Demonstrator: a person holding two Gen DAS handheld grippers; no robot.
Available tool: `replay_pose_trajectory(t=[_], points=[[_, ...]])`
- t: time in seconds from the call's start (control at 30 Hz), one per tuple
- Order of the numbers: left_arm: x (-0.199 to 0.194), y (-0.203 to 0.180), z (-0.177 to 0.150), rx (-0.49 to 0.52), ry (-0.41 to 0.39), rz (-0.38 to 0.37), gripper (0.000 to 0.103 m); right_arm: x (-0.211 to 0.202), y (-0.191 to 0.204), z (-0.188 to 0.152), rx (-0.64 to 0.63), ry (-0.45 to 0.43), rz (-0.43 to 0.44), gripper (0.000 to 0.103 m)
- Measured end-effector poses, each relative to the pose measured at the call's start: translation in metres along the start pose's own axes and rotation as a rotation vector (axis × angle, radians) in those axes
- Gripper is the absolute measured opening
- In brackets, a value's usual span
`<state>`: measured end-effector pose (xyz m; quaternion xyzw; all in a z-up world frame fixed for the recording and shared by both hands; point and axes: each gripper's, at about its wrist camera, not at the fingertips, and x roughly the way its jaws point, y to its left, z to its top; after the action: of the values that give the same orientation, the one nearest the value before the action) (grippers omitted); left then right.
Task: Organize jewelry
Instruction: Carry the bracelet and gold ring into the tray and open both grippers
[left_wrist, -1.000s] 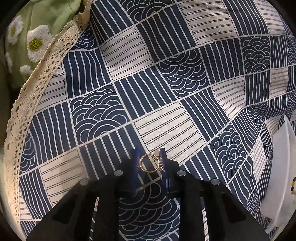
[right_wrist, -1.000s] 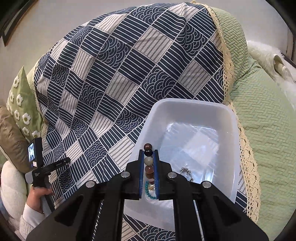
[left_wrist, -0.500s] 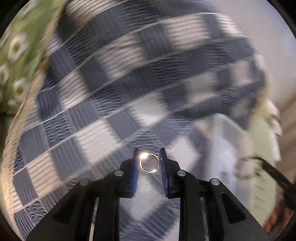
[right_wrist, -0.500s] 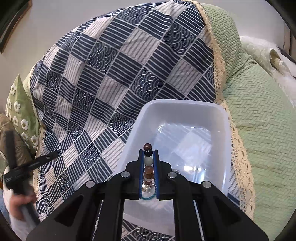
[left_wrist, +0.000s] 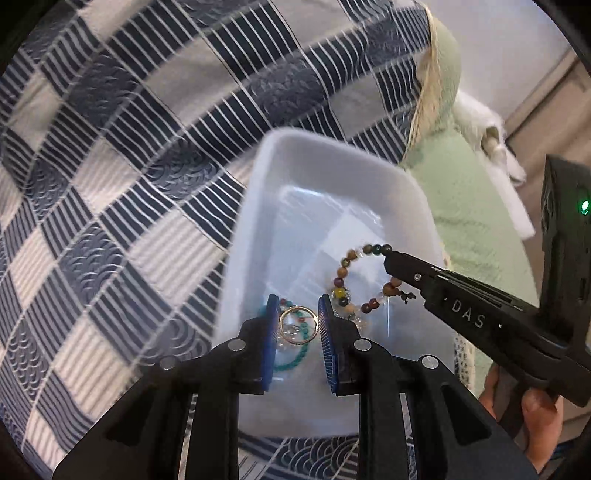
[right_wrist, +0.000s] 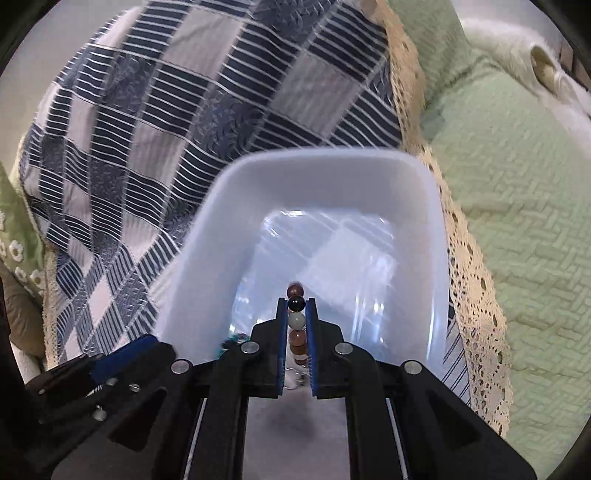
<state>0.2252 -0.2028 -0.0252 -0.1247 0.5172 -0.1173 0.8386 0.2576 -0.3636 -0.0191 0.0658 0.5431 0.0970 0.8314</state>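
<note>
Patchwork cloth (left_wrist: 122, 192): navy and white woven squares, stripes and wave print, lace edge, lying over a green quilted cover (right_wrist: 517, 229). Soft, uneven base.

White bin (left_wrist: 255, 206): glossy moulded plastic, rounded corners, long axis running away from both cameras. It sits on the cloth.

Both grippers are over the bin's near end, pointing steeply down.

Right gripper (right_wrist: 296, 314): jaws clamped on the bead bracelet (left_wrist: 343, 273), round mixed-colour beads. The loop hangs over the bin floor.

Left gripper (left_wrist: 298, 325): jaws pinch 1 thin gold ring (left_wrist: 298, 324) across its width, ring face toward the camera. Directly beneath lies a turquoise bead strand (left_wrist: 295, 360). Both pieces probably only need releasing; the left looks nearer the floor.
</note>
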Motion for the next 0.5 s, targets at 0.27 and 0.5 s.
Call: replay_pose_trajectory(t=[0.27,0.5], points=[[0.043,-0.01,-0.005,0.034,0.051,0.065,0.02,0.008,-0.016,0.001,0.023,0.03,0.009,0.011],[0.044,-0.012,-0.006,0.067,0.045,0.12,0.023,0.014,-0.013,0.001,0.019,0.047,0.017,0.011]])
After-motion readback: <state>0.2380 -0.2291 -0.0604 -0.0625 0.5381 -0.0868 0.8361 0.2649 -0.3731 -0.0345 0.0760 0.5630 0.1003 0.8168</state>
